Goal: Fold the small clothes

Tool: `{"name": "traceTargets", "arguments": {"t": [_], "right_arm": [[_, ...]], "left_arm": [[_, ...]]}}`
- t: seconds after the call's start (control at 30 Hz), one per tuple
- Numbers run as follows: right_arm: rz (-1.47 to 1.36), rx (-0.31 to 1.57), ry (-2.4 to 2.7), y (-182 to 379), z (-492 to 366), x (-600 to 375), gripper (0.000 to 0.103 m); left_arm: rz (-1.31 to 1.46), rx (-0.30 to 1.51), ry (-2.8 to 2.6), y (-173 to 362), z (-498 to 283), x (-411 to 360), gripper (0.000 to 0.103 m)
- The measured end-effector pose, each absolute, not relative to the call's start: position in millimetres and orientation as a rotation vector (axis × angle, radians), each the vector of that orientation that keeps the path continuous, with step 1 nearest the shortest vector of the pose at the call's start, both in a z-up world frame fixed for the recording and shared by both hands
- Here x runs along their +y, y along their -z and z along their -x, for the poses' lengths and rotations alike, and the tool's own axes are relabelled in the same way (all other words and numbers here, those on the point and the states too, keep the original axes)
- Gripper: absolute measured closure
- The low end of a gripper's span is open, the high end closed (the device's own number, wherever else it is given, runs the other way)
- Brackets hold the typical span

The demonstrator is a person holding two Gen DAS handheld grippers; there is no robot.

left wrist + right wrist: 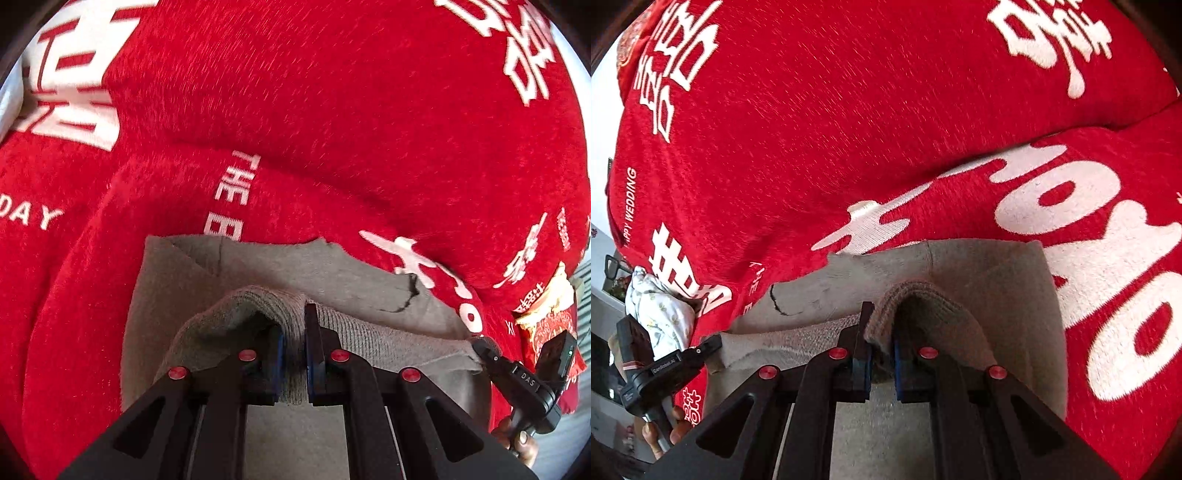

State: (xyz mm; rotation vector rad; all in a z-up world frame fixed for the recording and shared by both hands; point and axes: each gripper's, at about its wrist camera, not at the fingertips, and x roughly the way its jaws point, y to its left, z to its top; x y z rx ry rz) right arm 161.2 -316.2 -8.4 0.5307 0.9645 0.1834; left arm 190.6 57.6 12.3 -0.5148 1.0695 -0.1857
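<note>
both your left tongs (pixel 295 343) and right tongs (pixel 881 341) pinch the grey garment's (pixel 258 266) ribbed edge, lifting it taut between them to fold over the red blanket (pixel 332 129) beyond.

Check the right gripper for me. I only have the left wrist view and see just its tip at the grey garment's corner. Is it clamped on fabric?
Observer: Yes. In the right wrist view the right gripper is shut, and its pads pinch a fold of the ribbed hem of the grey garment.
Operator: Anything on the far side of the left gripper?
Observer: A white floral cloth sits bunched at the edge of the red blanket, right beside the left gripper.
Operator: Any print near that edge?
Observer: Small white lettering reads HAPPY WEDDING, running along the blanket's edge above the cloth.
</note>
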Motion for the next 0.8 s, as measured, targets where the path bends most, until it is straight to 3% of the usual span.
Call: {"name": "traceTargets", "arguments": {"t": [0.07, 0.1, 0.13, 0.17, 0.23, 0.37, 0.53, 0.7, 0.8], "right_arm": [[-0.541, 0.971, -0.178, 10, -165, -318, 0.083], [-0.555, 0.970, -0.182, 10, -167, -320, 0.077], [-0.566, 0.967, -0.182, 10, -168, -322, 0.056], [-0.575, 0.959, -0.177, 8, -168, -323, 0.032], [-0.580, 0.915, -0.155, 1, -164, -328, 0.019], [-0.535, 0.884, -0.164, -10, -155, -326, 0.019], [-0.287, 0.900, -0.247, -23, -159, -283, 0.019], [-0.056, 0.975, -0.192, -2, -179, -256, 0.019], [-0.104, 1.029, -0.120, 15, -189, -283, 0.019]], "left_arm": [[0.546, 1.099, 0.187, -2, -195, 62, 0.090], [0.556, 1.101, 0.183, 2, -196, 64, 0.069], [0.572, 1.094, 0.174, 5, -196, 67, 0.042], [0.600, 1.074, 0.179, 5, -194, 70, 0.034], [0.669, 1.046, 0.195, 3, -191, 77, 0.026], [0.646, 1.015, 0.193, -8, -186, 82, 0.024], [0.288, 1.033, 0.183, 0, -157, 22, 0.024], [0.045, 1.094, 0.097, 27, -172, -10, 0.024], [0.043, 1.073, 0.103, 33, -175, -4, 0.024]]}}
